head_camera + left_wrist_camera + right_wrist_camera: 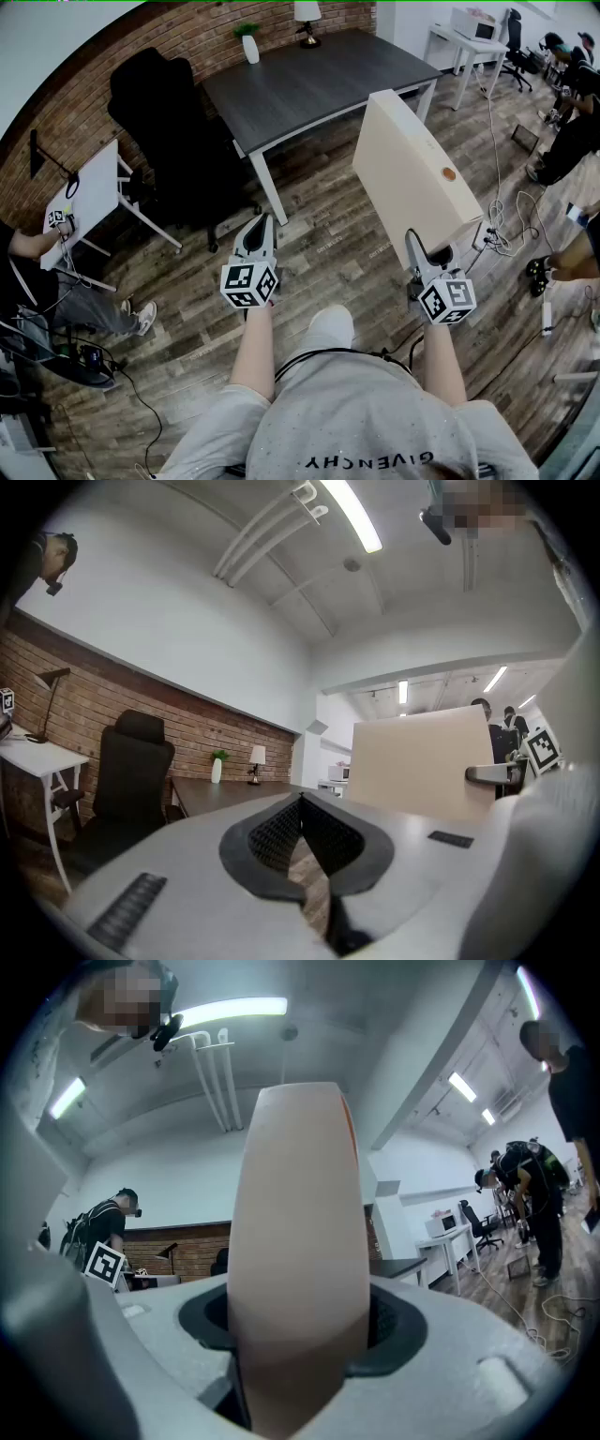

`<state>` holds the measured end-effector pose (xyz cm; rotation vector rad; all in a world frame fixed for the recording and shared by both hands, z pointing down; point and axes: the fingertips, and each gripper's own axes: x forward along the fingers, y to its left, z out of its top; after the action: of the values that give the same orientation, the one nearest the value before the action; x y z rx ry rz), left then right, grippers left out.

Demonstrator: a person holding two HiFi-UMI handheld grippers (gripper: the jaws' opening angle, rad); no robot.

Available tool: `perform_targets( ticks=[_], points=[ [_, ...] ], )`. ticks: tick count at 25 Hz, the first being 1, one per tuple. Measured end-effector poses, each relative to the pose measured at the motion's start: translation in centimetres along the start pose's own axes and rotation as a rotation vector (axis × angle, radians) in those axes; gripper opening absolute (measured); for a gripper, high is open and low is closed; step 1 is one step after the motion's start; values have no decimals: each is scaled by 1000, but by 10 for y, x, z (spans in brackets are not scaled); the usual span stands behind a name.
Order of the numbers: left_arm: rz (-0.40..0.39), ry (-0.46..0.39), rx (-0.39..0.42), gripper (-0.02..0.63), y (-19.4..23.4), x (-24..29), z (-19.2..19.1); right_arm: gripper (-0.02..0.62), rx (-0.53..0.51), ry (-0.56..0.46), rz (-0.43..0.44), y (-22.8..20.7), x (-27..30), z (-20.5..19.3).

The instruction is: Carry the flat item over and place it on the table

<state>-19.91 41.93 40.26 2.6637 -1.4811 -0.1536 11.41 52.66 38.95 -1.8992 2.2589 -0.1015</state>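
The flat item is a large cream box [412, 169], held upright over the wooden floor just right of the dark grey table [309, 80]. My right gripper [427, 253] is shut on its lower edge. In the right gripper view the box [300, 1194] fills the space between the jaws and rises straight up the picture. My left gripper [256, 232] hangs apart to the left, shut with nothing in it, its pads [281, 832] meeting at the tip. The left gripper view shows the box [422, 761] to its right and the table [220, 794] beyond.
A black office chair [164, 103] stands left of the table, and a small white desk [94, 192] further left. A potted plant [250, 45] and a lamp [307, 23] sit at the table's far edge. Cables [511, 234] lie on the floor at right, near standing people [572, 122].
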Motion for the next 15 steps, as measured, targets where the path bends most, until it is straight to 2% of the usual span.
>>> perform_targets(
  ticks=[6, 15],
  points=[
    [2, 15, -8, -2, -1, 24, -9, 273, -11, 20, 6, -13, 19, -7],
    [4, 40, -32, -2, 30, 106, -29, 275, 75, 31, 9, -48, 99, -22]
  ],
)
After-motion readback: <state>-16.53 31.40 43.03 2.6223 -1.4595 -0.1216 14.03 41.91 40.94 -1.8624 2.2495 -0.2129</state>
